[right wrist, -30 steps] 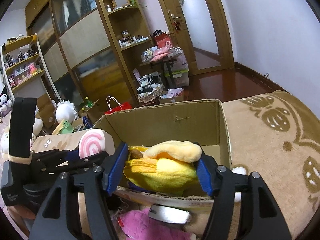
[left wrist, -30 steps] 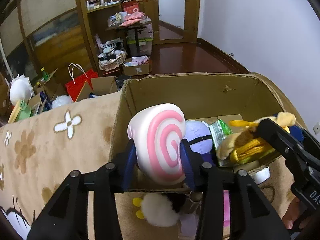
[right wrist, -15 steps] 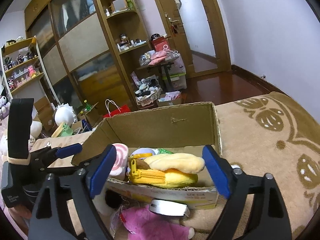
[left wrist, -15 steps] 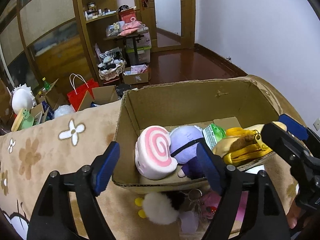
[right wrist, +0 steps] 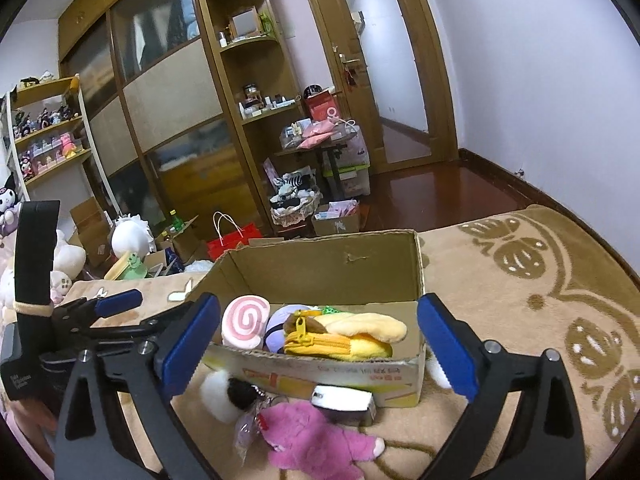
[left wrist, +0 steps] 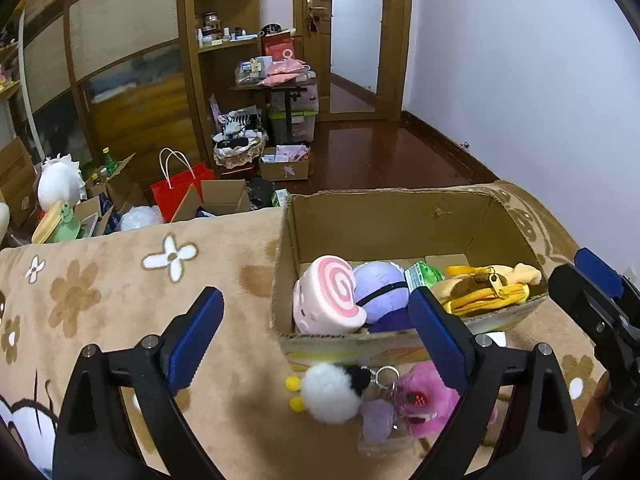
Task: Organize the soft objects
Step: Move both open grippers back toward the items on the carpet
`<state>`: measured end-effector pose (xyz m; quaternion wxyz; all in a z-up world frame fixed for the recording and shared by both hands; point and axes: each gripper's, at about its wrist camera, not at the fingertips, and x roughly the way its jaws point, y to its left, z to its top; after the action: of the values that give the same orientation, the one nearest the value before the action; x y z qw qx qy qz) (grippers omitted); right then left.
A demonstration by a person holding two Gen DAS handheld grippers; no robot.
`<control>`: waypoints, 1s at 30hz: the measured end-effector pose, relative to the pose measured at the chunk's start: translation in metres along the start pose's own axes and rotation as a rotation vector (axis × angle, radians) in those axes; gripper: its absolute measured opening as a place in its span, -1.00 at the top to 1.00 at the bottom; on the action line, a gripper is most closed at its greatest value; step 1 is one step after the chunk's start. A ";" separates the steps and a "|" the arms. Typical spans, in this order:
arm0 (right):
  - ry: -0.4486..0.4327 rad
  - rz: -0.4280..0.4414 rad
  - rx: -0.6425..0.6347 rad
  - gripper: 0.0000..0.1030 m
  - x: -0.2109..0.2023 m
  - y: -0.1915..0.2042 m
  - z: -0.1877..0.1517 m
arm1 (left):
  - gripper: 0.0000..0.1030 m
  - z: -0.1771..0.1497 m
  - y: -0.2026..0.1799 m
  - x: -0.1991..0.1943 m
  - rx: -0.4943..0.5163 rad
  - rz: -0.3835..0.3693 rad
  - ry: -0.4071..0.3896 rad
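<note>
Soft toys fill the cardboard box (left wrist: 384, 216) on a patterned blanket (left wrist: 120, 280): pink swirl plush (left wrist: 328, 300), yellow pouch (right wrist: 340, 344). Left gripper (left wrist: 316, 328) and right gripper (right wrist: 320, 344), jaws just opened, hang empty. Pink plush (right wrist: 316, 440) and white pompom (left wrist: 332, 388) lie outside; reaching low risks snagging the box's near rim. Open blanket flanks it.

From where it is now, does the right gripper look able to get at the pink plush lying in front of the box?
Probably yes. The right gripper is open and empty, and the pink plush lies uncovered on the blanket outside the cardboard box. Only a white pompom keychain touches its left side.
</note>
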<state>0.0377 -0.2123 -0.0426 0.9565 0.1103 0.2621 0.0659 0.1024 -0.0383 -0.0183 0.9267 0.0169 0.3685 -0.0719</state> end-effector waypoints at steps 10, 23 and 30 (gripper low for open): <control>-0.006 -0.017 -0.018 -1.00 -0.038 0.009 -0.007 | -0.81 -0.012 0.013 -0.033 -0.034 0.002 0.014; 0.035 -0.037 -0.031 -1.00 -0.045 0.012 -0.024 | -0.81 -0.031 0.001 -0.026 0.025 0.031 0.105; 0.094 -0.055 -0.029 -1.00 -0.020 0.008 -0.040 | -0.81 -0.035 0.003 -0.004 0.003 0.029 0.153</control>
<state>-0.0005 -0.2007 -0.0642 0.9460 0.0859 0.3087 0.0484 0.0761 -0.0321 -0.0409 0.8967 0.0288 0.4379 -0.0577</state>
